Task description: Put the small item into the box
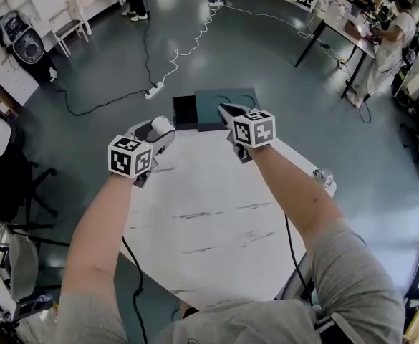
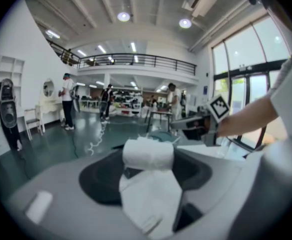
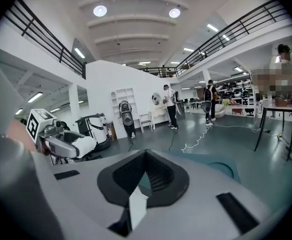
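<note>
White surface point(image 1: 216, 221), thin dark grey streaks across it. Dark teal box point(image 1: 232, 99), with a black panel point(image 1: 185, 112) at its left side. Plain white small item point(image 2: 148, 153), no print seen. The marker cube point(image 1: 130, 156) on the left gripper point(image 1: 163, 127) and the marker cube point(image 1: 254, 129) on the right gripper point(image 1: 227, 110) have white faces with black square-block patterns. Gripper shells light grey, fingers point(image 3: 161, 176) black. Dark grey-green floor point(image 1: 109, 56), glossy. White cable point(image 1: 188, 47). Grey sleeve point(image 1: 352, 278).
</note>
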`<act>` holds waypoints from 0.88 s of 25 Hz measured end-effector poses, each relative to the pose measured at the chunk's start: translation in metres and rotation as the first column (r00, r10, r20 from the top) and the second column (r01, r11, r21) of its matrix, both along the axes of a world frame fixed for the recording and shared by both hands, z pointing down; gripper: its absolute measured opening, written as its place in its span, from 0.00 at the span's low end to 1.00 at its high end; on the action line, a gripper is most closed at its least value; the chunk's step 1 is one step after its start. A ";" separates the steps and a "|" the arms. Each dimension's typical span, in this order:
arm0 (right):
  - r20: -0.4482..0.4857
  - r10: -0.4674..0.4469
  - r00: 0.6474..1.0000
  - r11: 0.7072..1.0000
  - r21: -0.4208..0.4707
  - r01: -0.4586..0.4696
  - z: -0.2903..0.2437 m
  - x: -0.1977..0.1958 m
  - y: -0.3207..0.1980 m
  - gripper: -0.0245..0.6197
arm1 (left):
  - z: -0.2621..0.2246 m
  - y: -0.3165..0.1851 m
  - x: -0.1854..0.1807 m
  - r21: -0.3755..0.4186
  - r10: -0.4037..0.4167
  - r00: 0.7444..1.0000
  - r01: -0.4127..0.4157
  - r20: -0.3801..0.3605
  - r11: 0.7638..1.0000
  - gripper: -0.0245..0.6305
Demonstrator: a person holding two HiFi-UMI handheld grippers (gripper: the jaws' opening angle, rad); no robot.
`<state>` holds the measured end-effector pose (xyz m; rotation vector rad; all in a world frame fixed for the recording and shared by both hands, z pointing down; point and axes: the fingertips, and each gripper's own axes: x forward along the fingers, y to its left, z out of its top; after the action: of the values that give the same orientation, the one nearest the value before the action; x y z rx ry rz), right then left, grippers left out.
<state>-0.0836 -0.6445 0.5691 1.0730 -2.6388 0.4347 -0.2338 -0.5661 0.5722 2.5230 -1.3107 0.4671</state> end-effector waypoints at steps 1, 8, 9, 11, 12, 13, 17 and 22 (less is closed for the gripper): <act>-0.002 0.006 1.000 1.000 -0.002 -0.006 0.003 -0.001 -0.006 0.05 | 0.005 -0.007 0.000 -0.008 0.000 1.000 0.000 0.002 1.000 0.49; -0.034 0.008 0.999 1.000 -0.001 -0.008 0.027 -0.016 -0.037 0.05 | 0.031 -0.054 0.008 -0.030 0.023 1.000 -0.022 0.021 0.999 0.49; -0.036 0.004 0.999 1.000 0.000 -0.004 0.030 -0.019 -0.040 0.05 | 0.035 -0.059 0.010 -0.031 0.031 0.999 -0.030 0.031 0.999 0.49; -0.037 -0.006 0.999 1.000 0.002 0.006 0.033 -0.024 -0.045 0.05 | 0.042 -0.069 0.014 -0.034 0.047 0.998 -0.046 0.050 0.998 0.49; -0.039 -0.013 0.999 1.000 0.002 0.013 0.034 -0.026 -0.047 0.05 | 0.044 -0.074 0.016 -0.037 0.057 0.997 -0.055 0.058 0.998 0.49; -0.043 -0.020 0.999 1.000 0.005 0.021 0.034 -0.029 -0.049 0.05 | 0.047 -0.078 0.018 -0.038 0.067 0.996 -0.065 0.065 0.997 0.49; -0.076 -0.045 0.996 0.999 0.024 0.047 0.035 -0.035 -0.059 0.05 | 0.055 -0.093 0.024 -0.042 0.116 0.984 -0.111 0.135 0.993 0.49; -0.104 -0.067 0.992 0.997 0.039 0.071 0.039 -0.038 -0.069 0.05 | 0.072 -0.112 0.021 -0.067 0.113 0.973 -0.102 0.199 0.993 0.49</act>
<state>-0.1220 -0.7132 0.6079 0.9852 -2.5961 0.3010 -0.2133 -0.6784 0.6438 2.5638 -1.2114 0.7916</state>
